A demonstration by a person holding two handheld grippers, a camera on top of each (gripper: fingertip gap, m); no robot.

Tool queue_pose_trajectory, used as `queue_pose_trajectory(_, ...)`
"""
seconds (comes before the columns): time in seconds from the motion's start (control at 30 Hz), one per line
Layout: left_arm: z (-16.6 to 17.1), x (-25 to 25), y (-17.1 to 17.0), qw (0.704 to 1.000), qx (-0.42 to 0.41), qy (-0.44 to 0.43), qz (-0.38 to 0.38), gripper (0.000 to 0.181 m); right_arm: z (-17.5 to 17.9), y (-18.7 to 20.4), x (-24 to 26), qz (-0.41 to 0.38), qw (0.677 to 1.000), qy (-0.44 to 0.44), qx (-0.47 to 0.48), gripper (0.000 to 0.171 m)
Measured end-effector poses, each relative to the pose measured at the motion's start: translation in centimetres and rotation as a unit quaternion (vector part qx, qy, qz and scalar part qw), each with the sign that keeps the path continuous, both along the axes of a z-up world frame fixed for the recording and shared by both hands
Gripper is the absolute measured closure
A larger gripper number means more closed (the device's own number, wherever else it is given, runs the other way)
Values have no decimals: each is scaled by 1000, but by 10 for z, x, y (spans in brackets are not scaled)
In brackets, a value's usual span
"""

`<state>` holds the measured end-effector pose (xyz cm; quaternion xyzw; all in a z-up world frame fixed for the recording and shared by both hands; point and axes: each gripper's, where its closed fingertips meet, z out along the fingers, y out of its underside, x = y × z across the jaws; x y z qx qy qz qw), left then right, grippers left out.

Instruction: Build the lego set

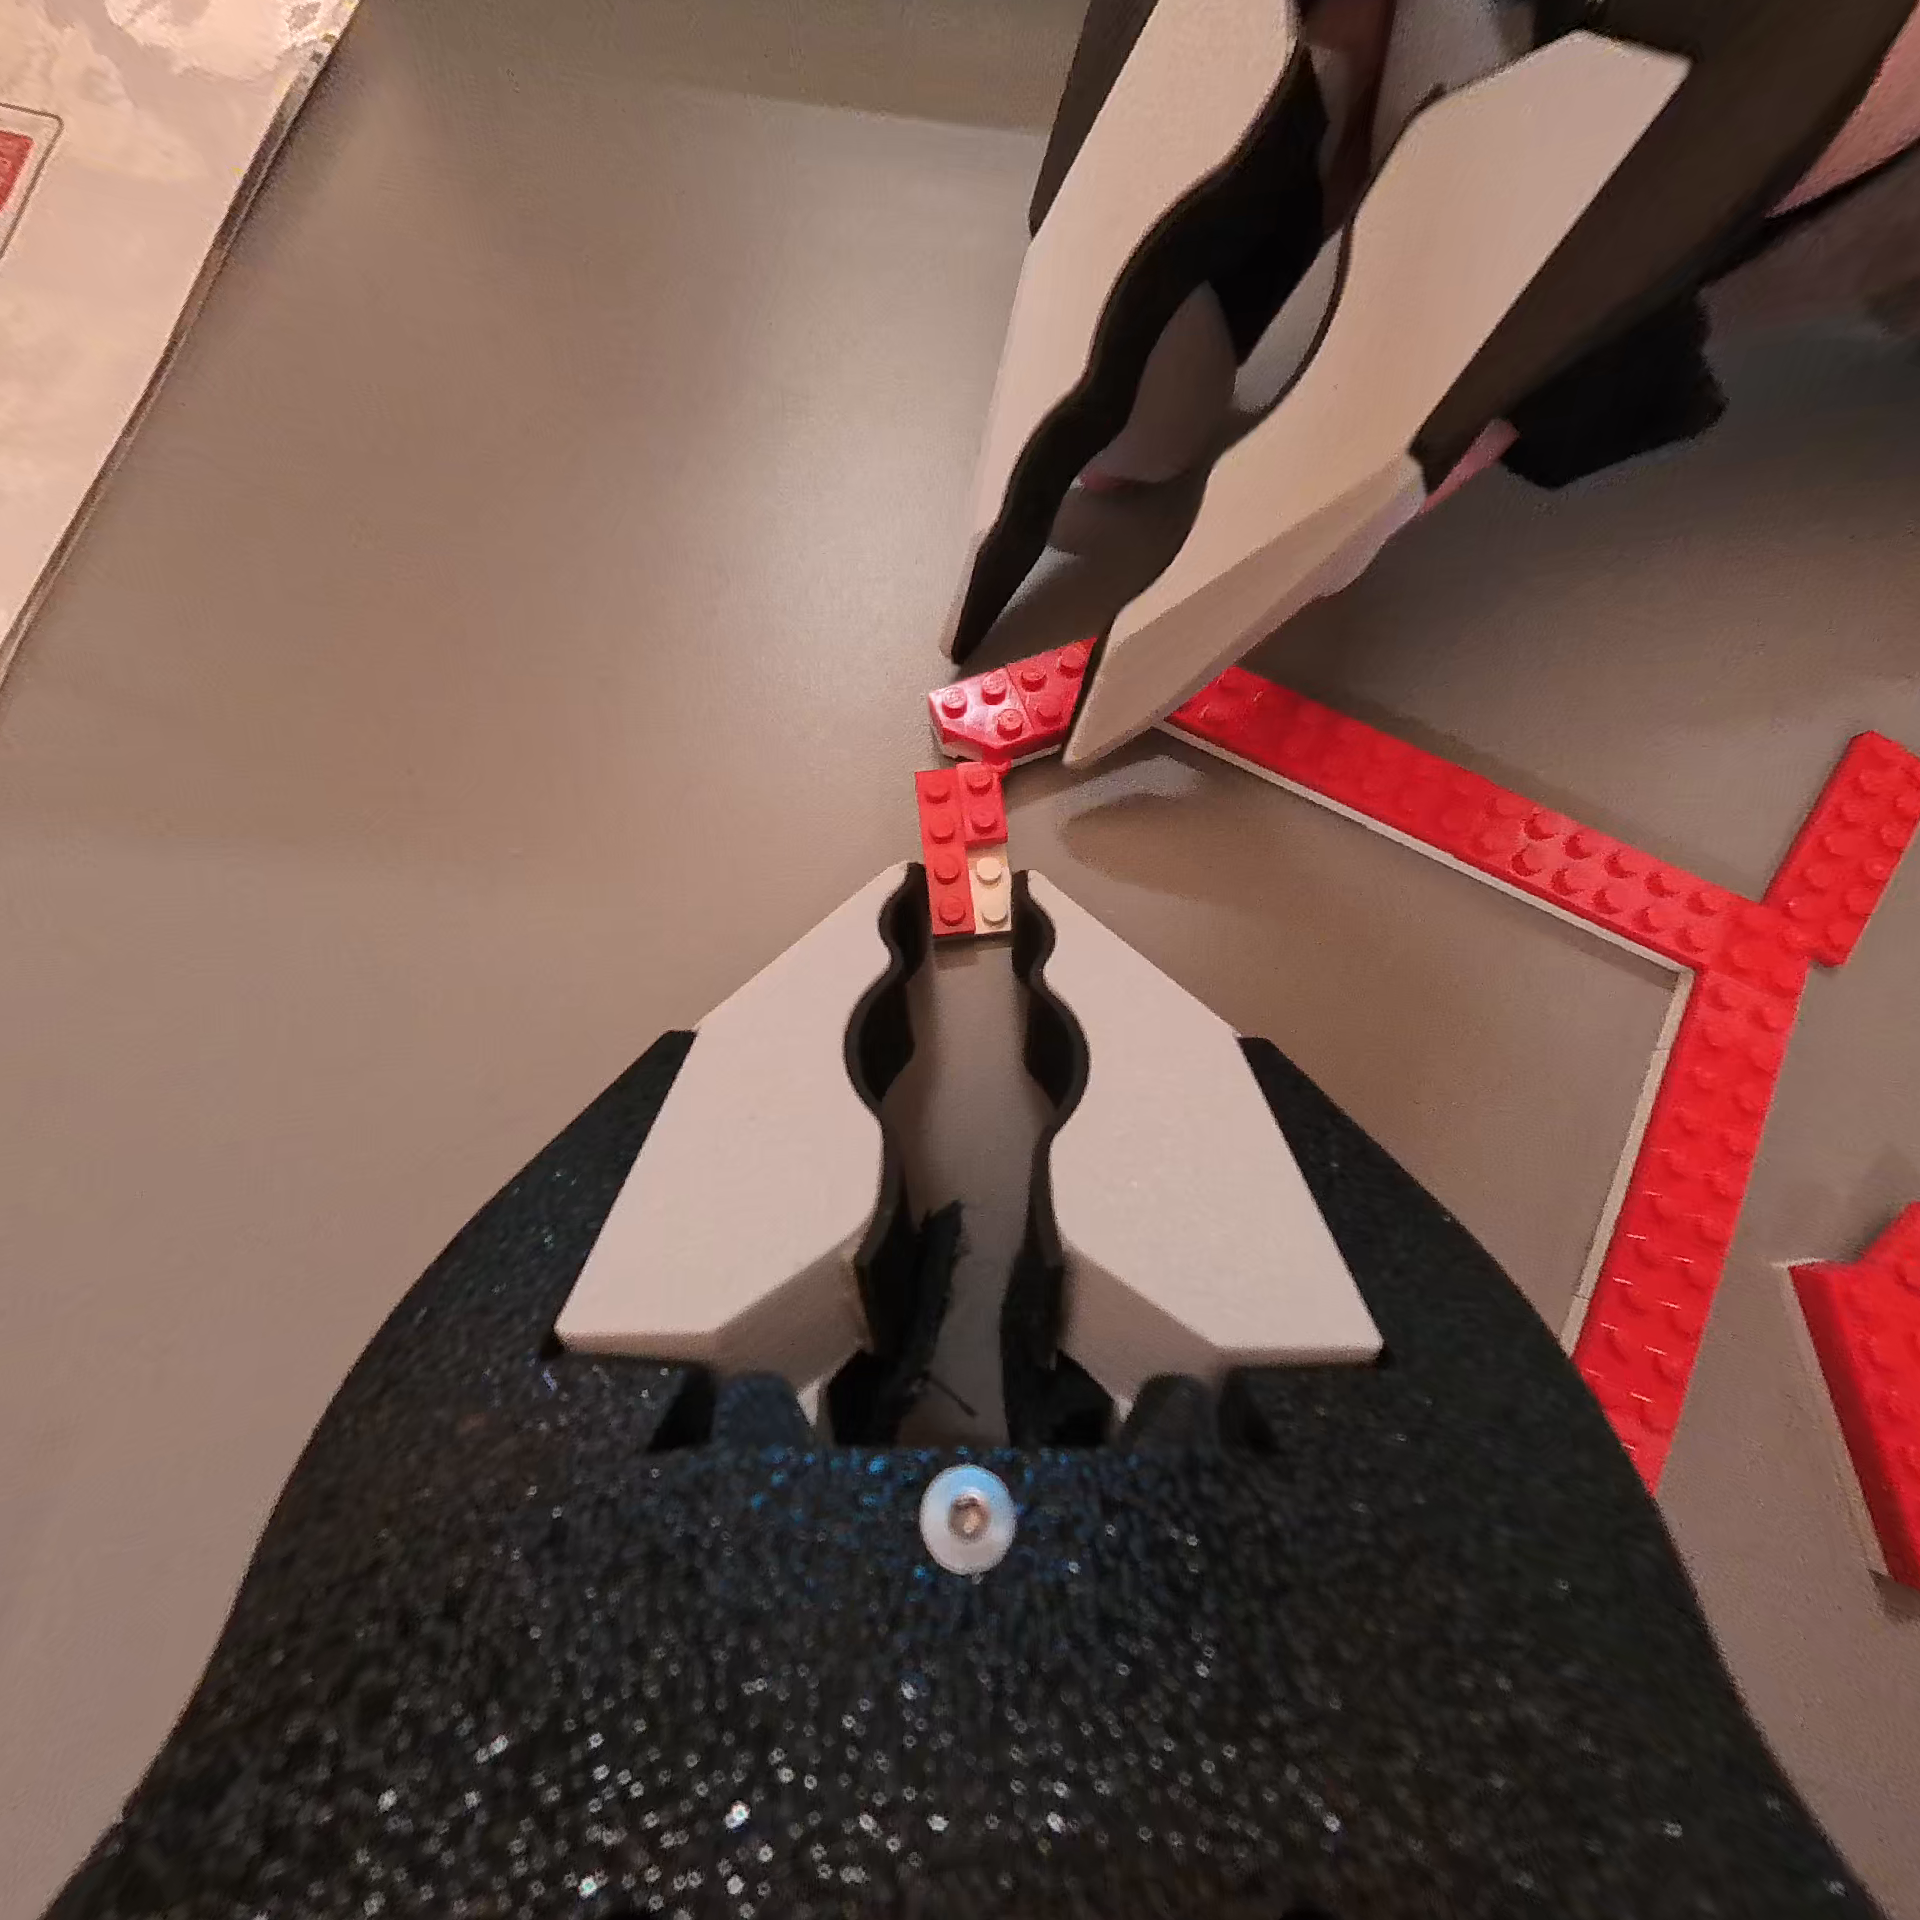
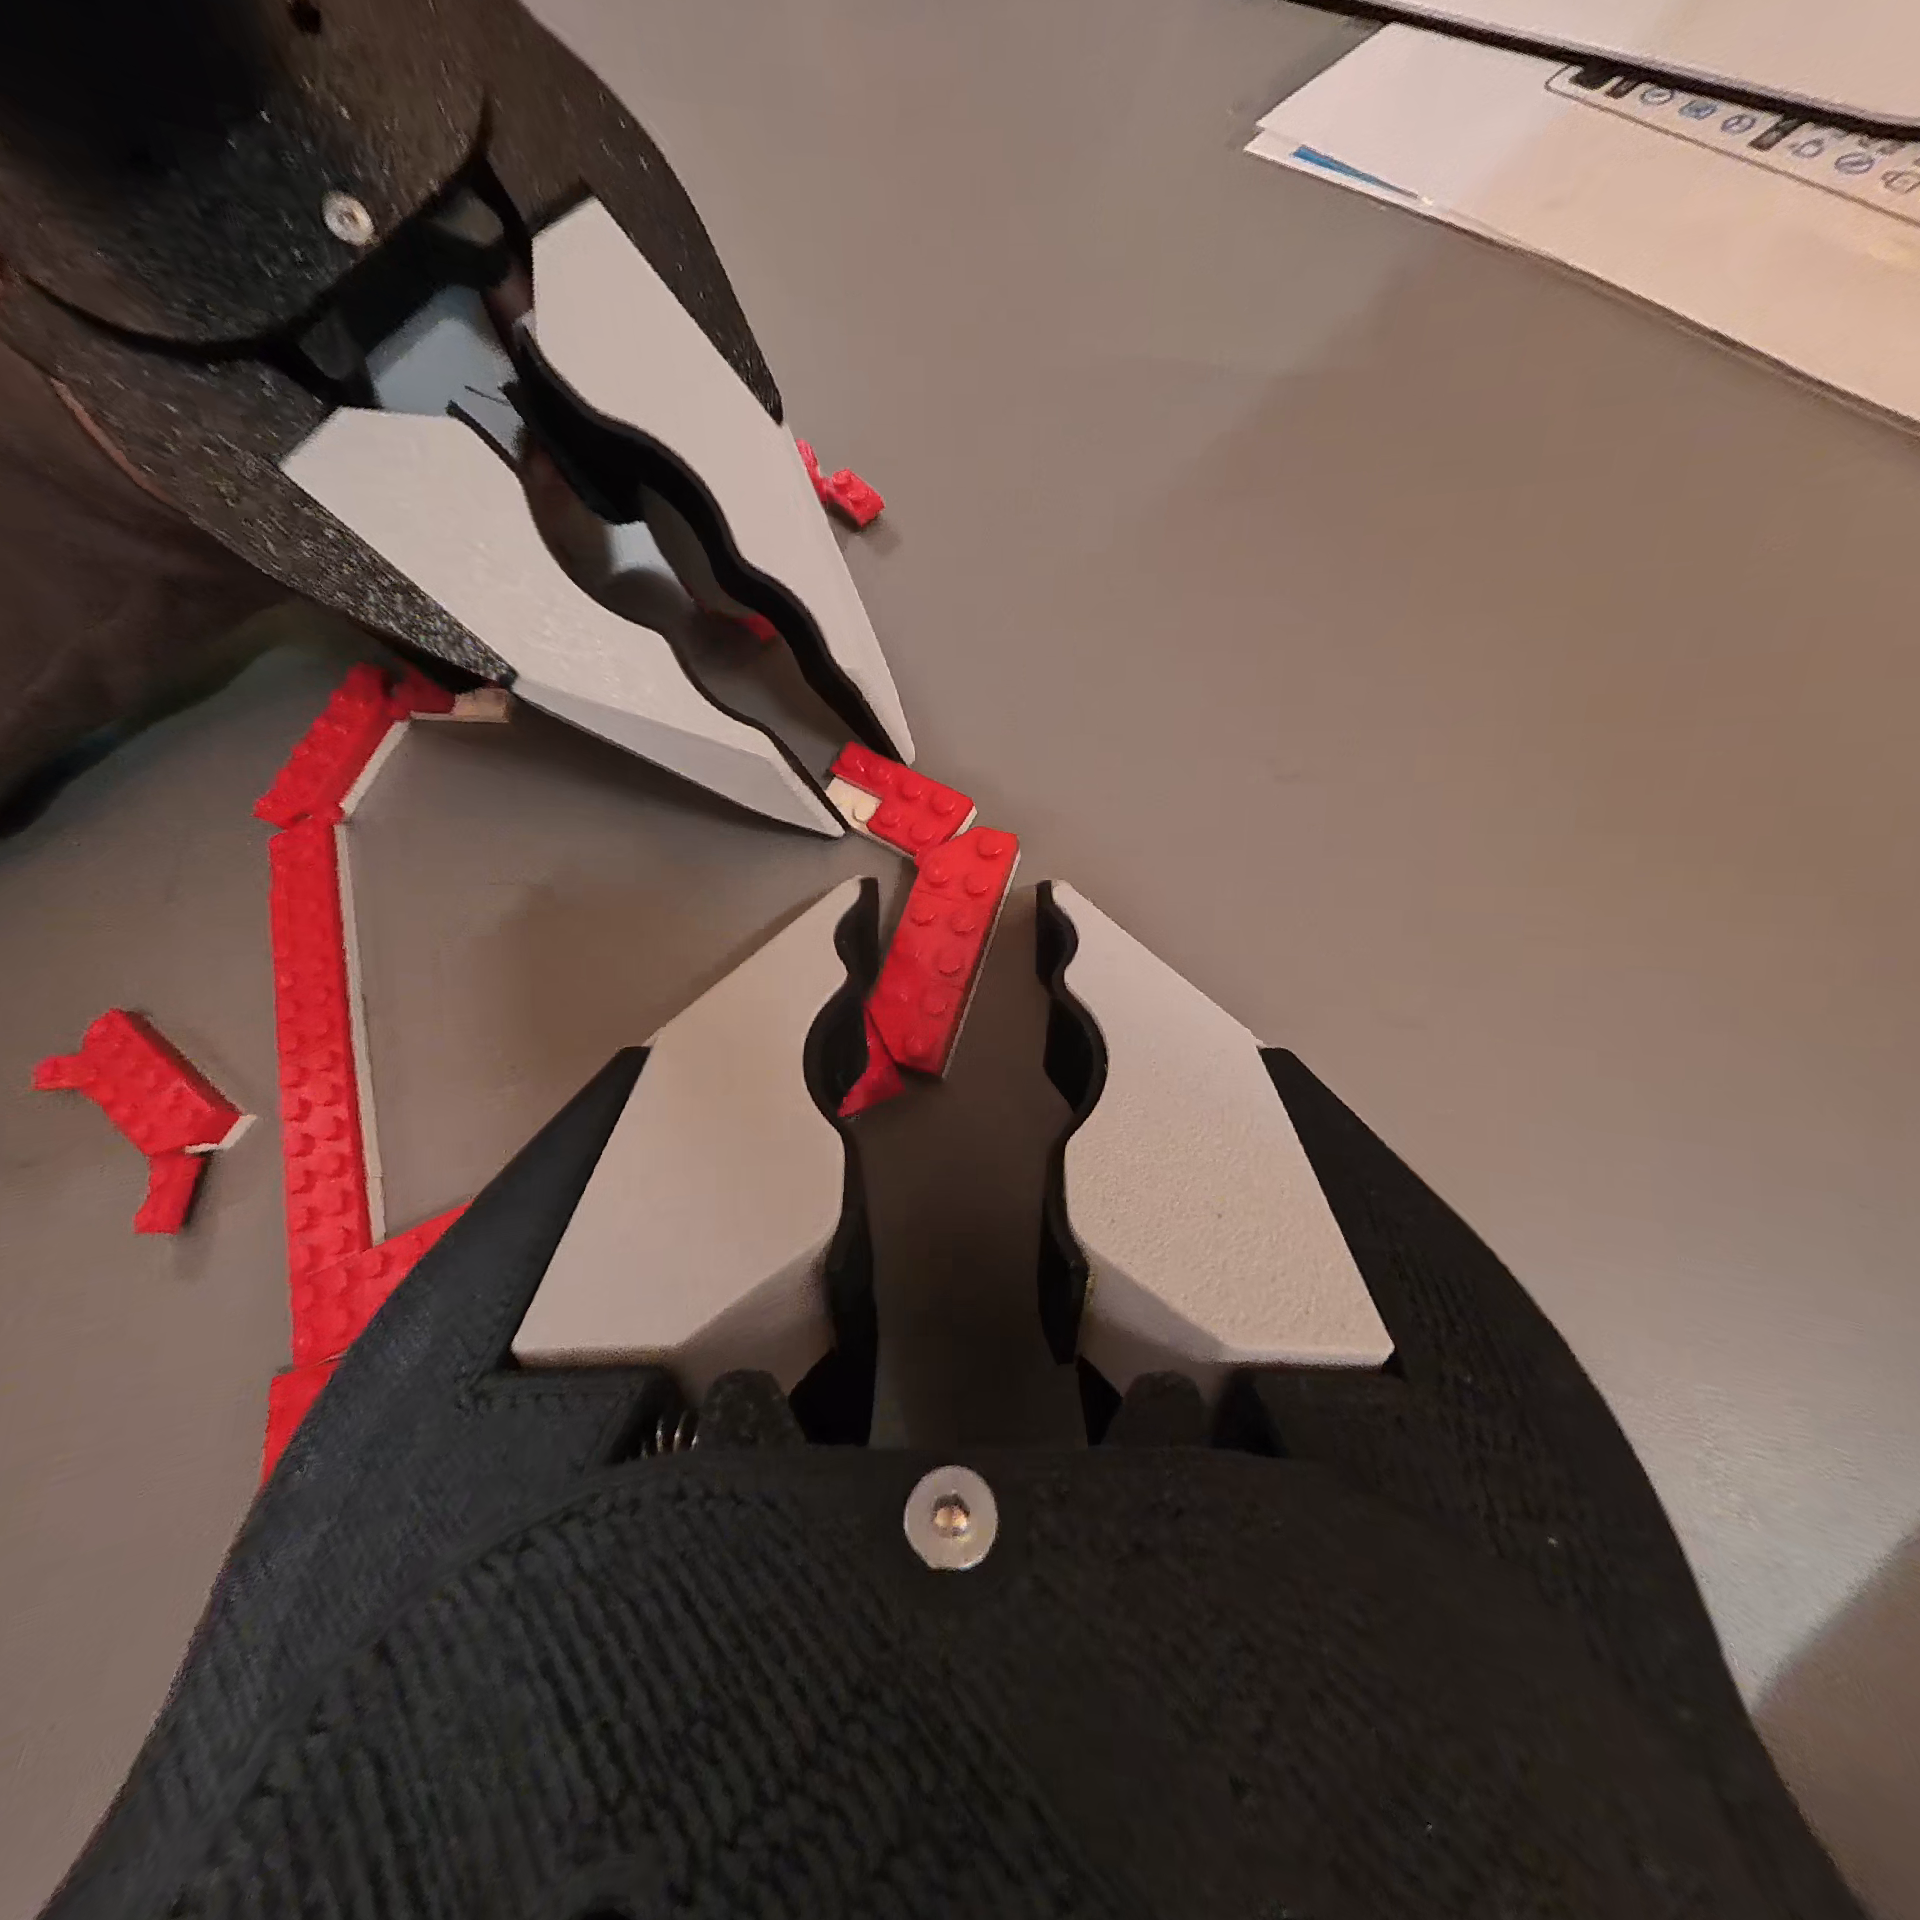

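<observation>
A small red and tan lego piece (image 1: 966,847) lies on the grey table (image 1: 468,727). My left gripper (image 1: 968,883) is shut on its near end; it shows at the upper left of the right wrist view (image 2: 873,795), with the piece (image 2: 909,800) at its tips. A red wedge-shaped end (image 2: 940,956) of a long red lego frame (image 1: 1455,821) sits between the fingers of my right gripper (image 2: 951,894), which is open. The wedge leans on its left finger, with a gap to the right finger. The small piece's far end nearly touches the wedge (image 1: 1003,707).
The frame (image 2: 312,1039) runs off to the left and turns a corner. Loose red pieces lie at the left (image 2: 145,1101) and behind the left gripper (image 2: 852,494); another red part (image 1: 1870,1403) is at the right edge. Paper sheets (image 2: 1662,229) lie at the back.
</observation>
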<state>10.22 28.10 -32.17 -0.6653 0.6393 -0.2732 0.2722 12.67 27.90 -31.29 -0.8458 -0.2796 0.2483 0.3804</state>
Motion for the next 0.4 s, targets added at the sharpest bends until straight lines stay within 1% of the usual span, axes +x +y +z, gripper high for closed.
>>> queue_pose_trajectory(0.03,0,0,0,1000,-1,-1,-1,167,3,0,0,1,1000,16,-3,141)
queue_pose_trajectory(0.1,0,0,-1,1000,-1,-5,-5,167,9,0,-1,18,998,60,-17,141)
queue_pose_trajectory(0.2,0,0,-3,1000,-2,-8,-12,167,15,2,-1,54,987,129,-74,139)
queue_pose_trajectory(0.3,0,0,-4,1000,-1,-13,-18,167,12,6,0,101,976,146,-124,140)
queue_pose_trajectory(0.4,1,0,-5,1000,-4,-19,-22,167,14,5,-5,160,958,163,-175,138)
